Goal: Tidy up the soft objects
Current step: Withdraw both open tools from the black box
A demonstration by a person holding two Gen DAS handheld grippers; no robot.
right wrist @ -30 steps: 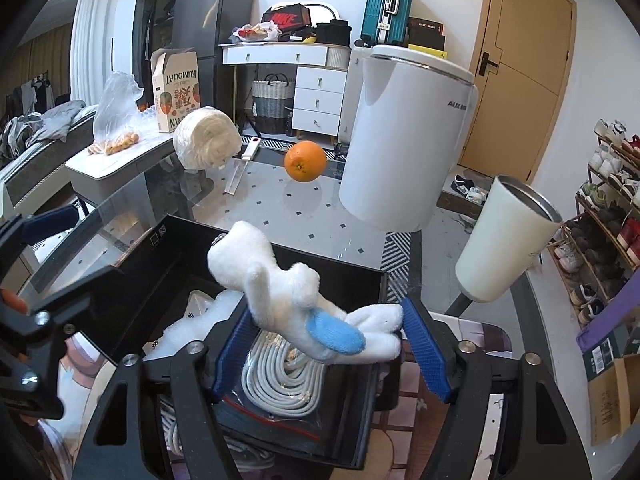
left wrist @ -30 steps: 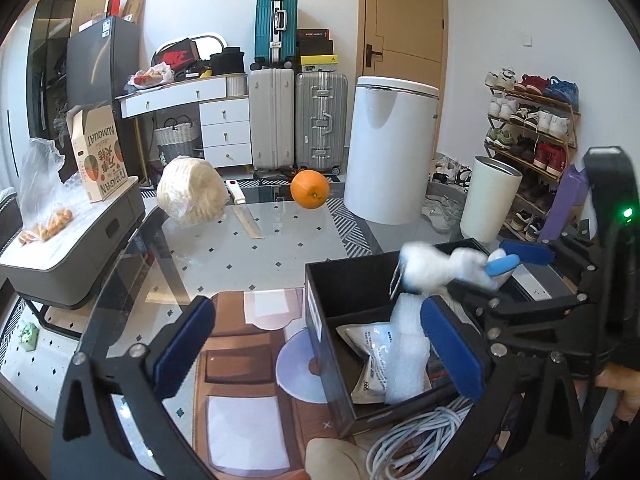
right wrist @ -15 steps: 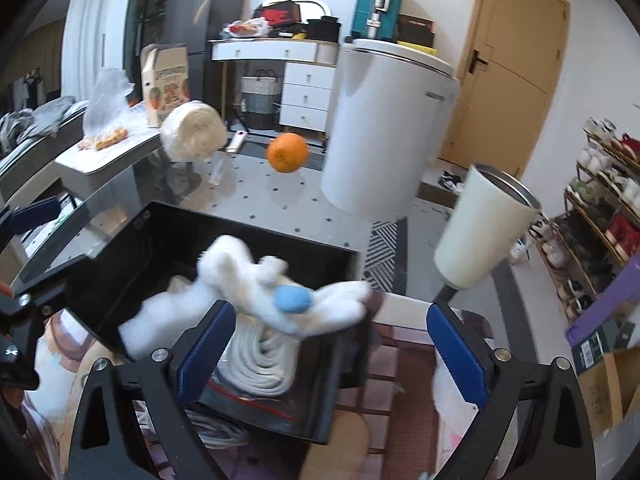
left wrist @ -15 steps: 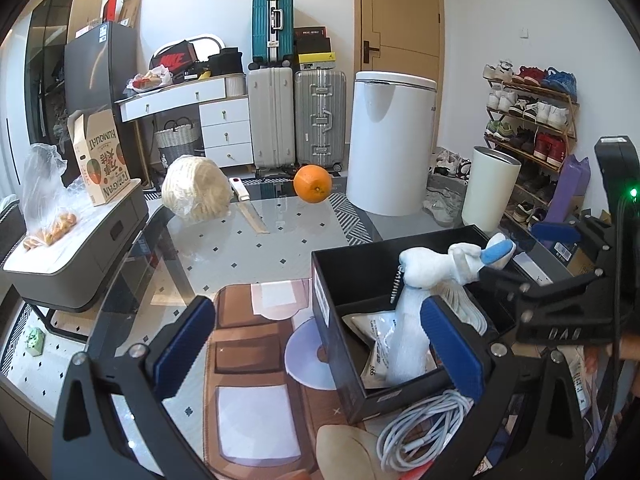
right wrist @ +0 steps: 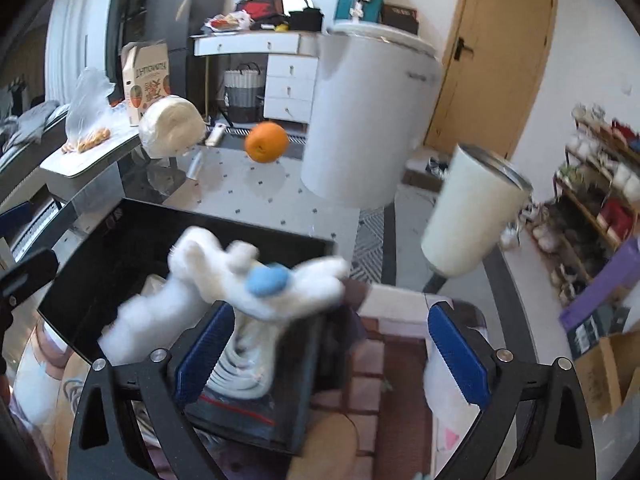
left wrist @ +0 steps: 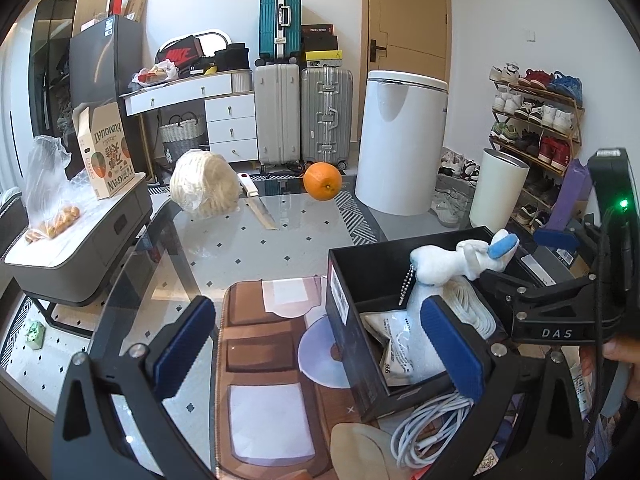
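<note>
Your right hand-held gripper (right wrist: 334, 354) gapes wide, empty; fluffy white plush toy with blue patch (right wrist: 256, 284) lies on the black rectangular box (right wrist: 120, 236), beyond its left finger. Left hand-held gripper (left wrist: 316, 344) wide too.

Left gripper (left wrist: 320, 344) jaws spread wide; right gripper (right wrist: 334, 354) likewise.

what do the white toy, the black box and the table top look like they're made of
White toy: plush fabric, judging by its fuzzy, matte, soft outline; a small metal-looking bead chain hangs off it.
Black box: probably matte cardboard, given its thin straight walls and the barcode label on one side.
Table top: glass, glossy; the floor tiles and rug show through it.
</note>
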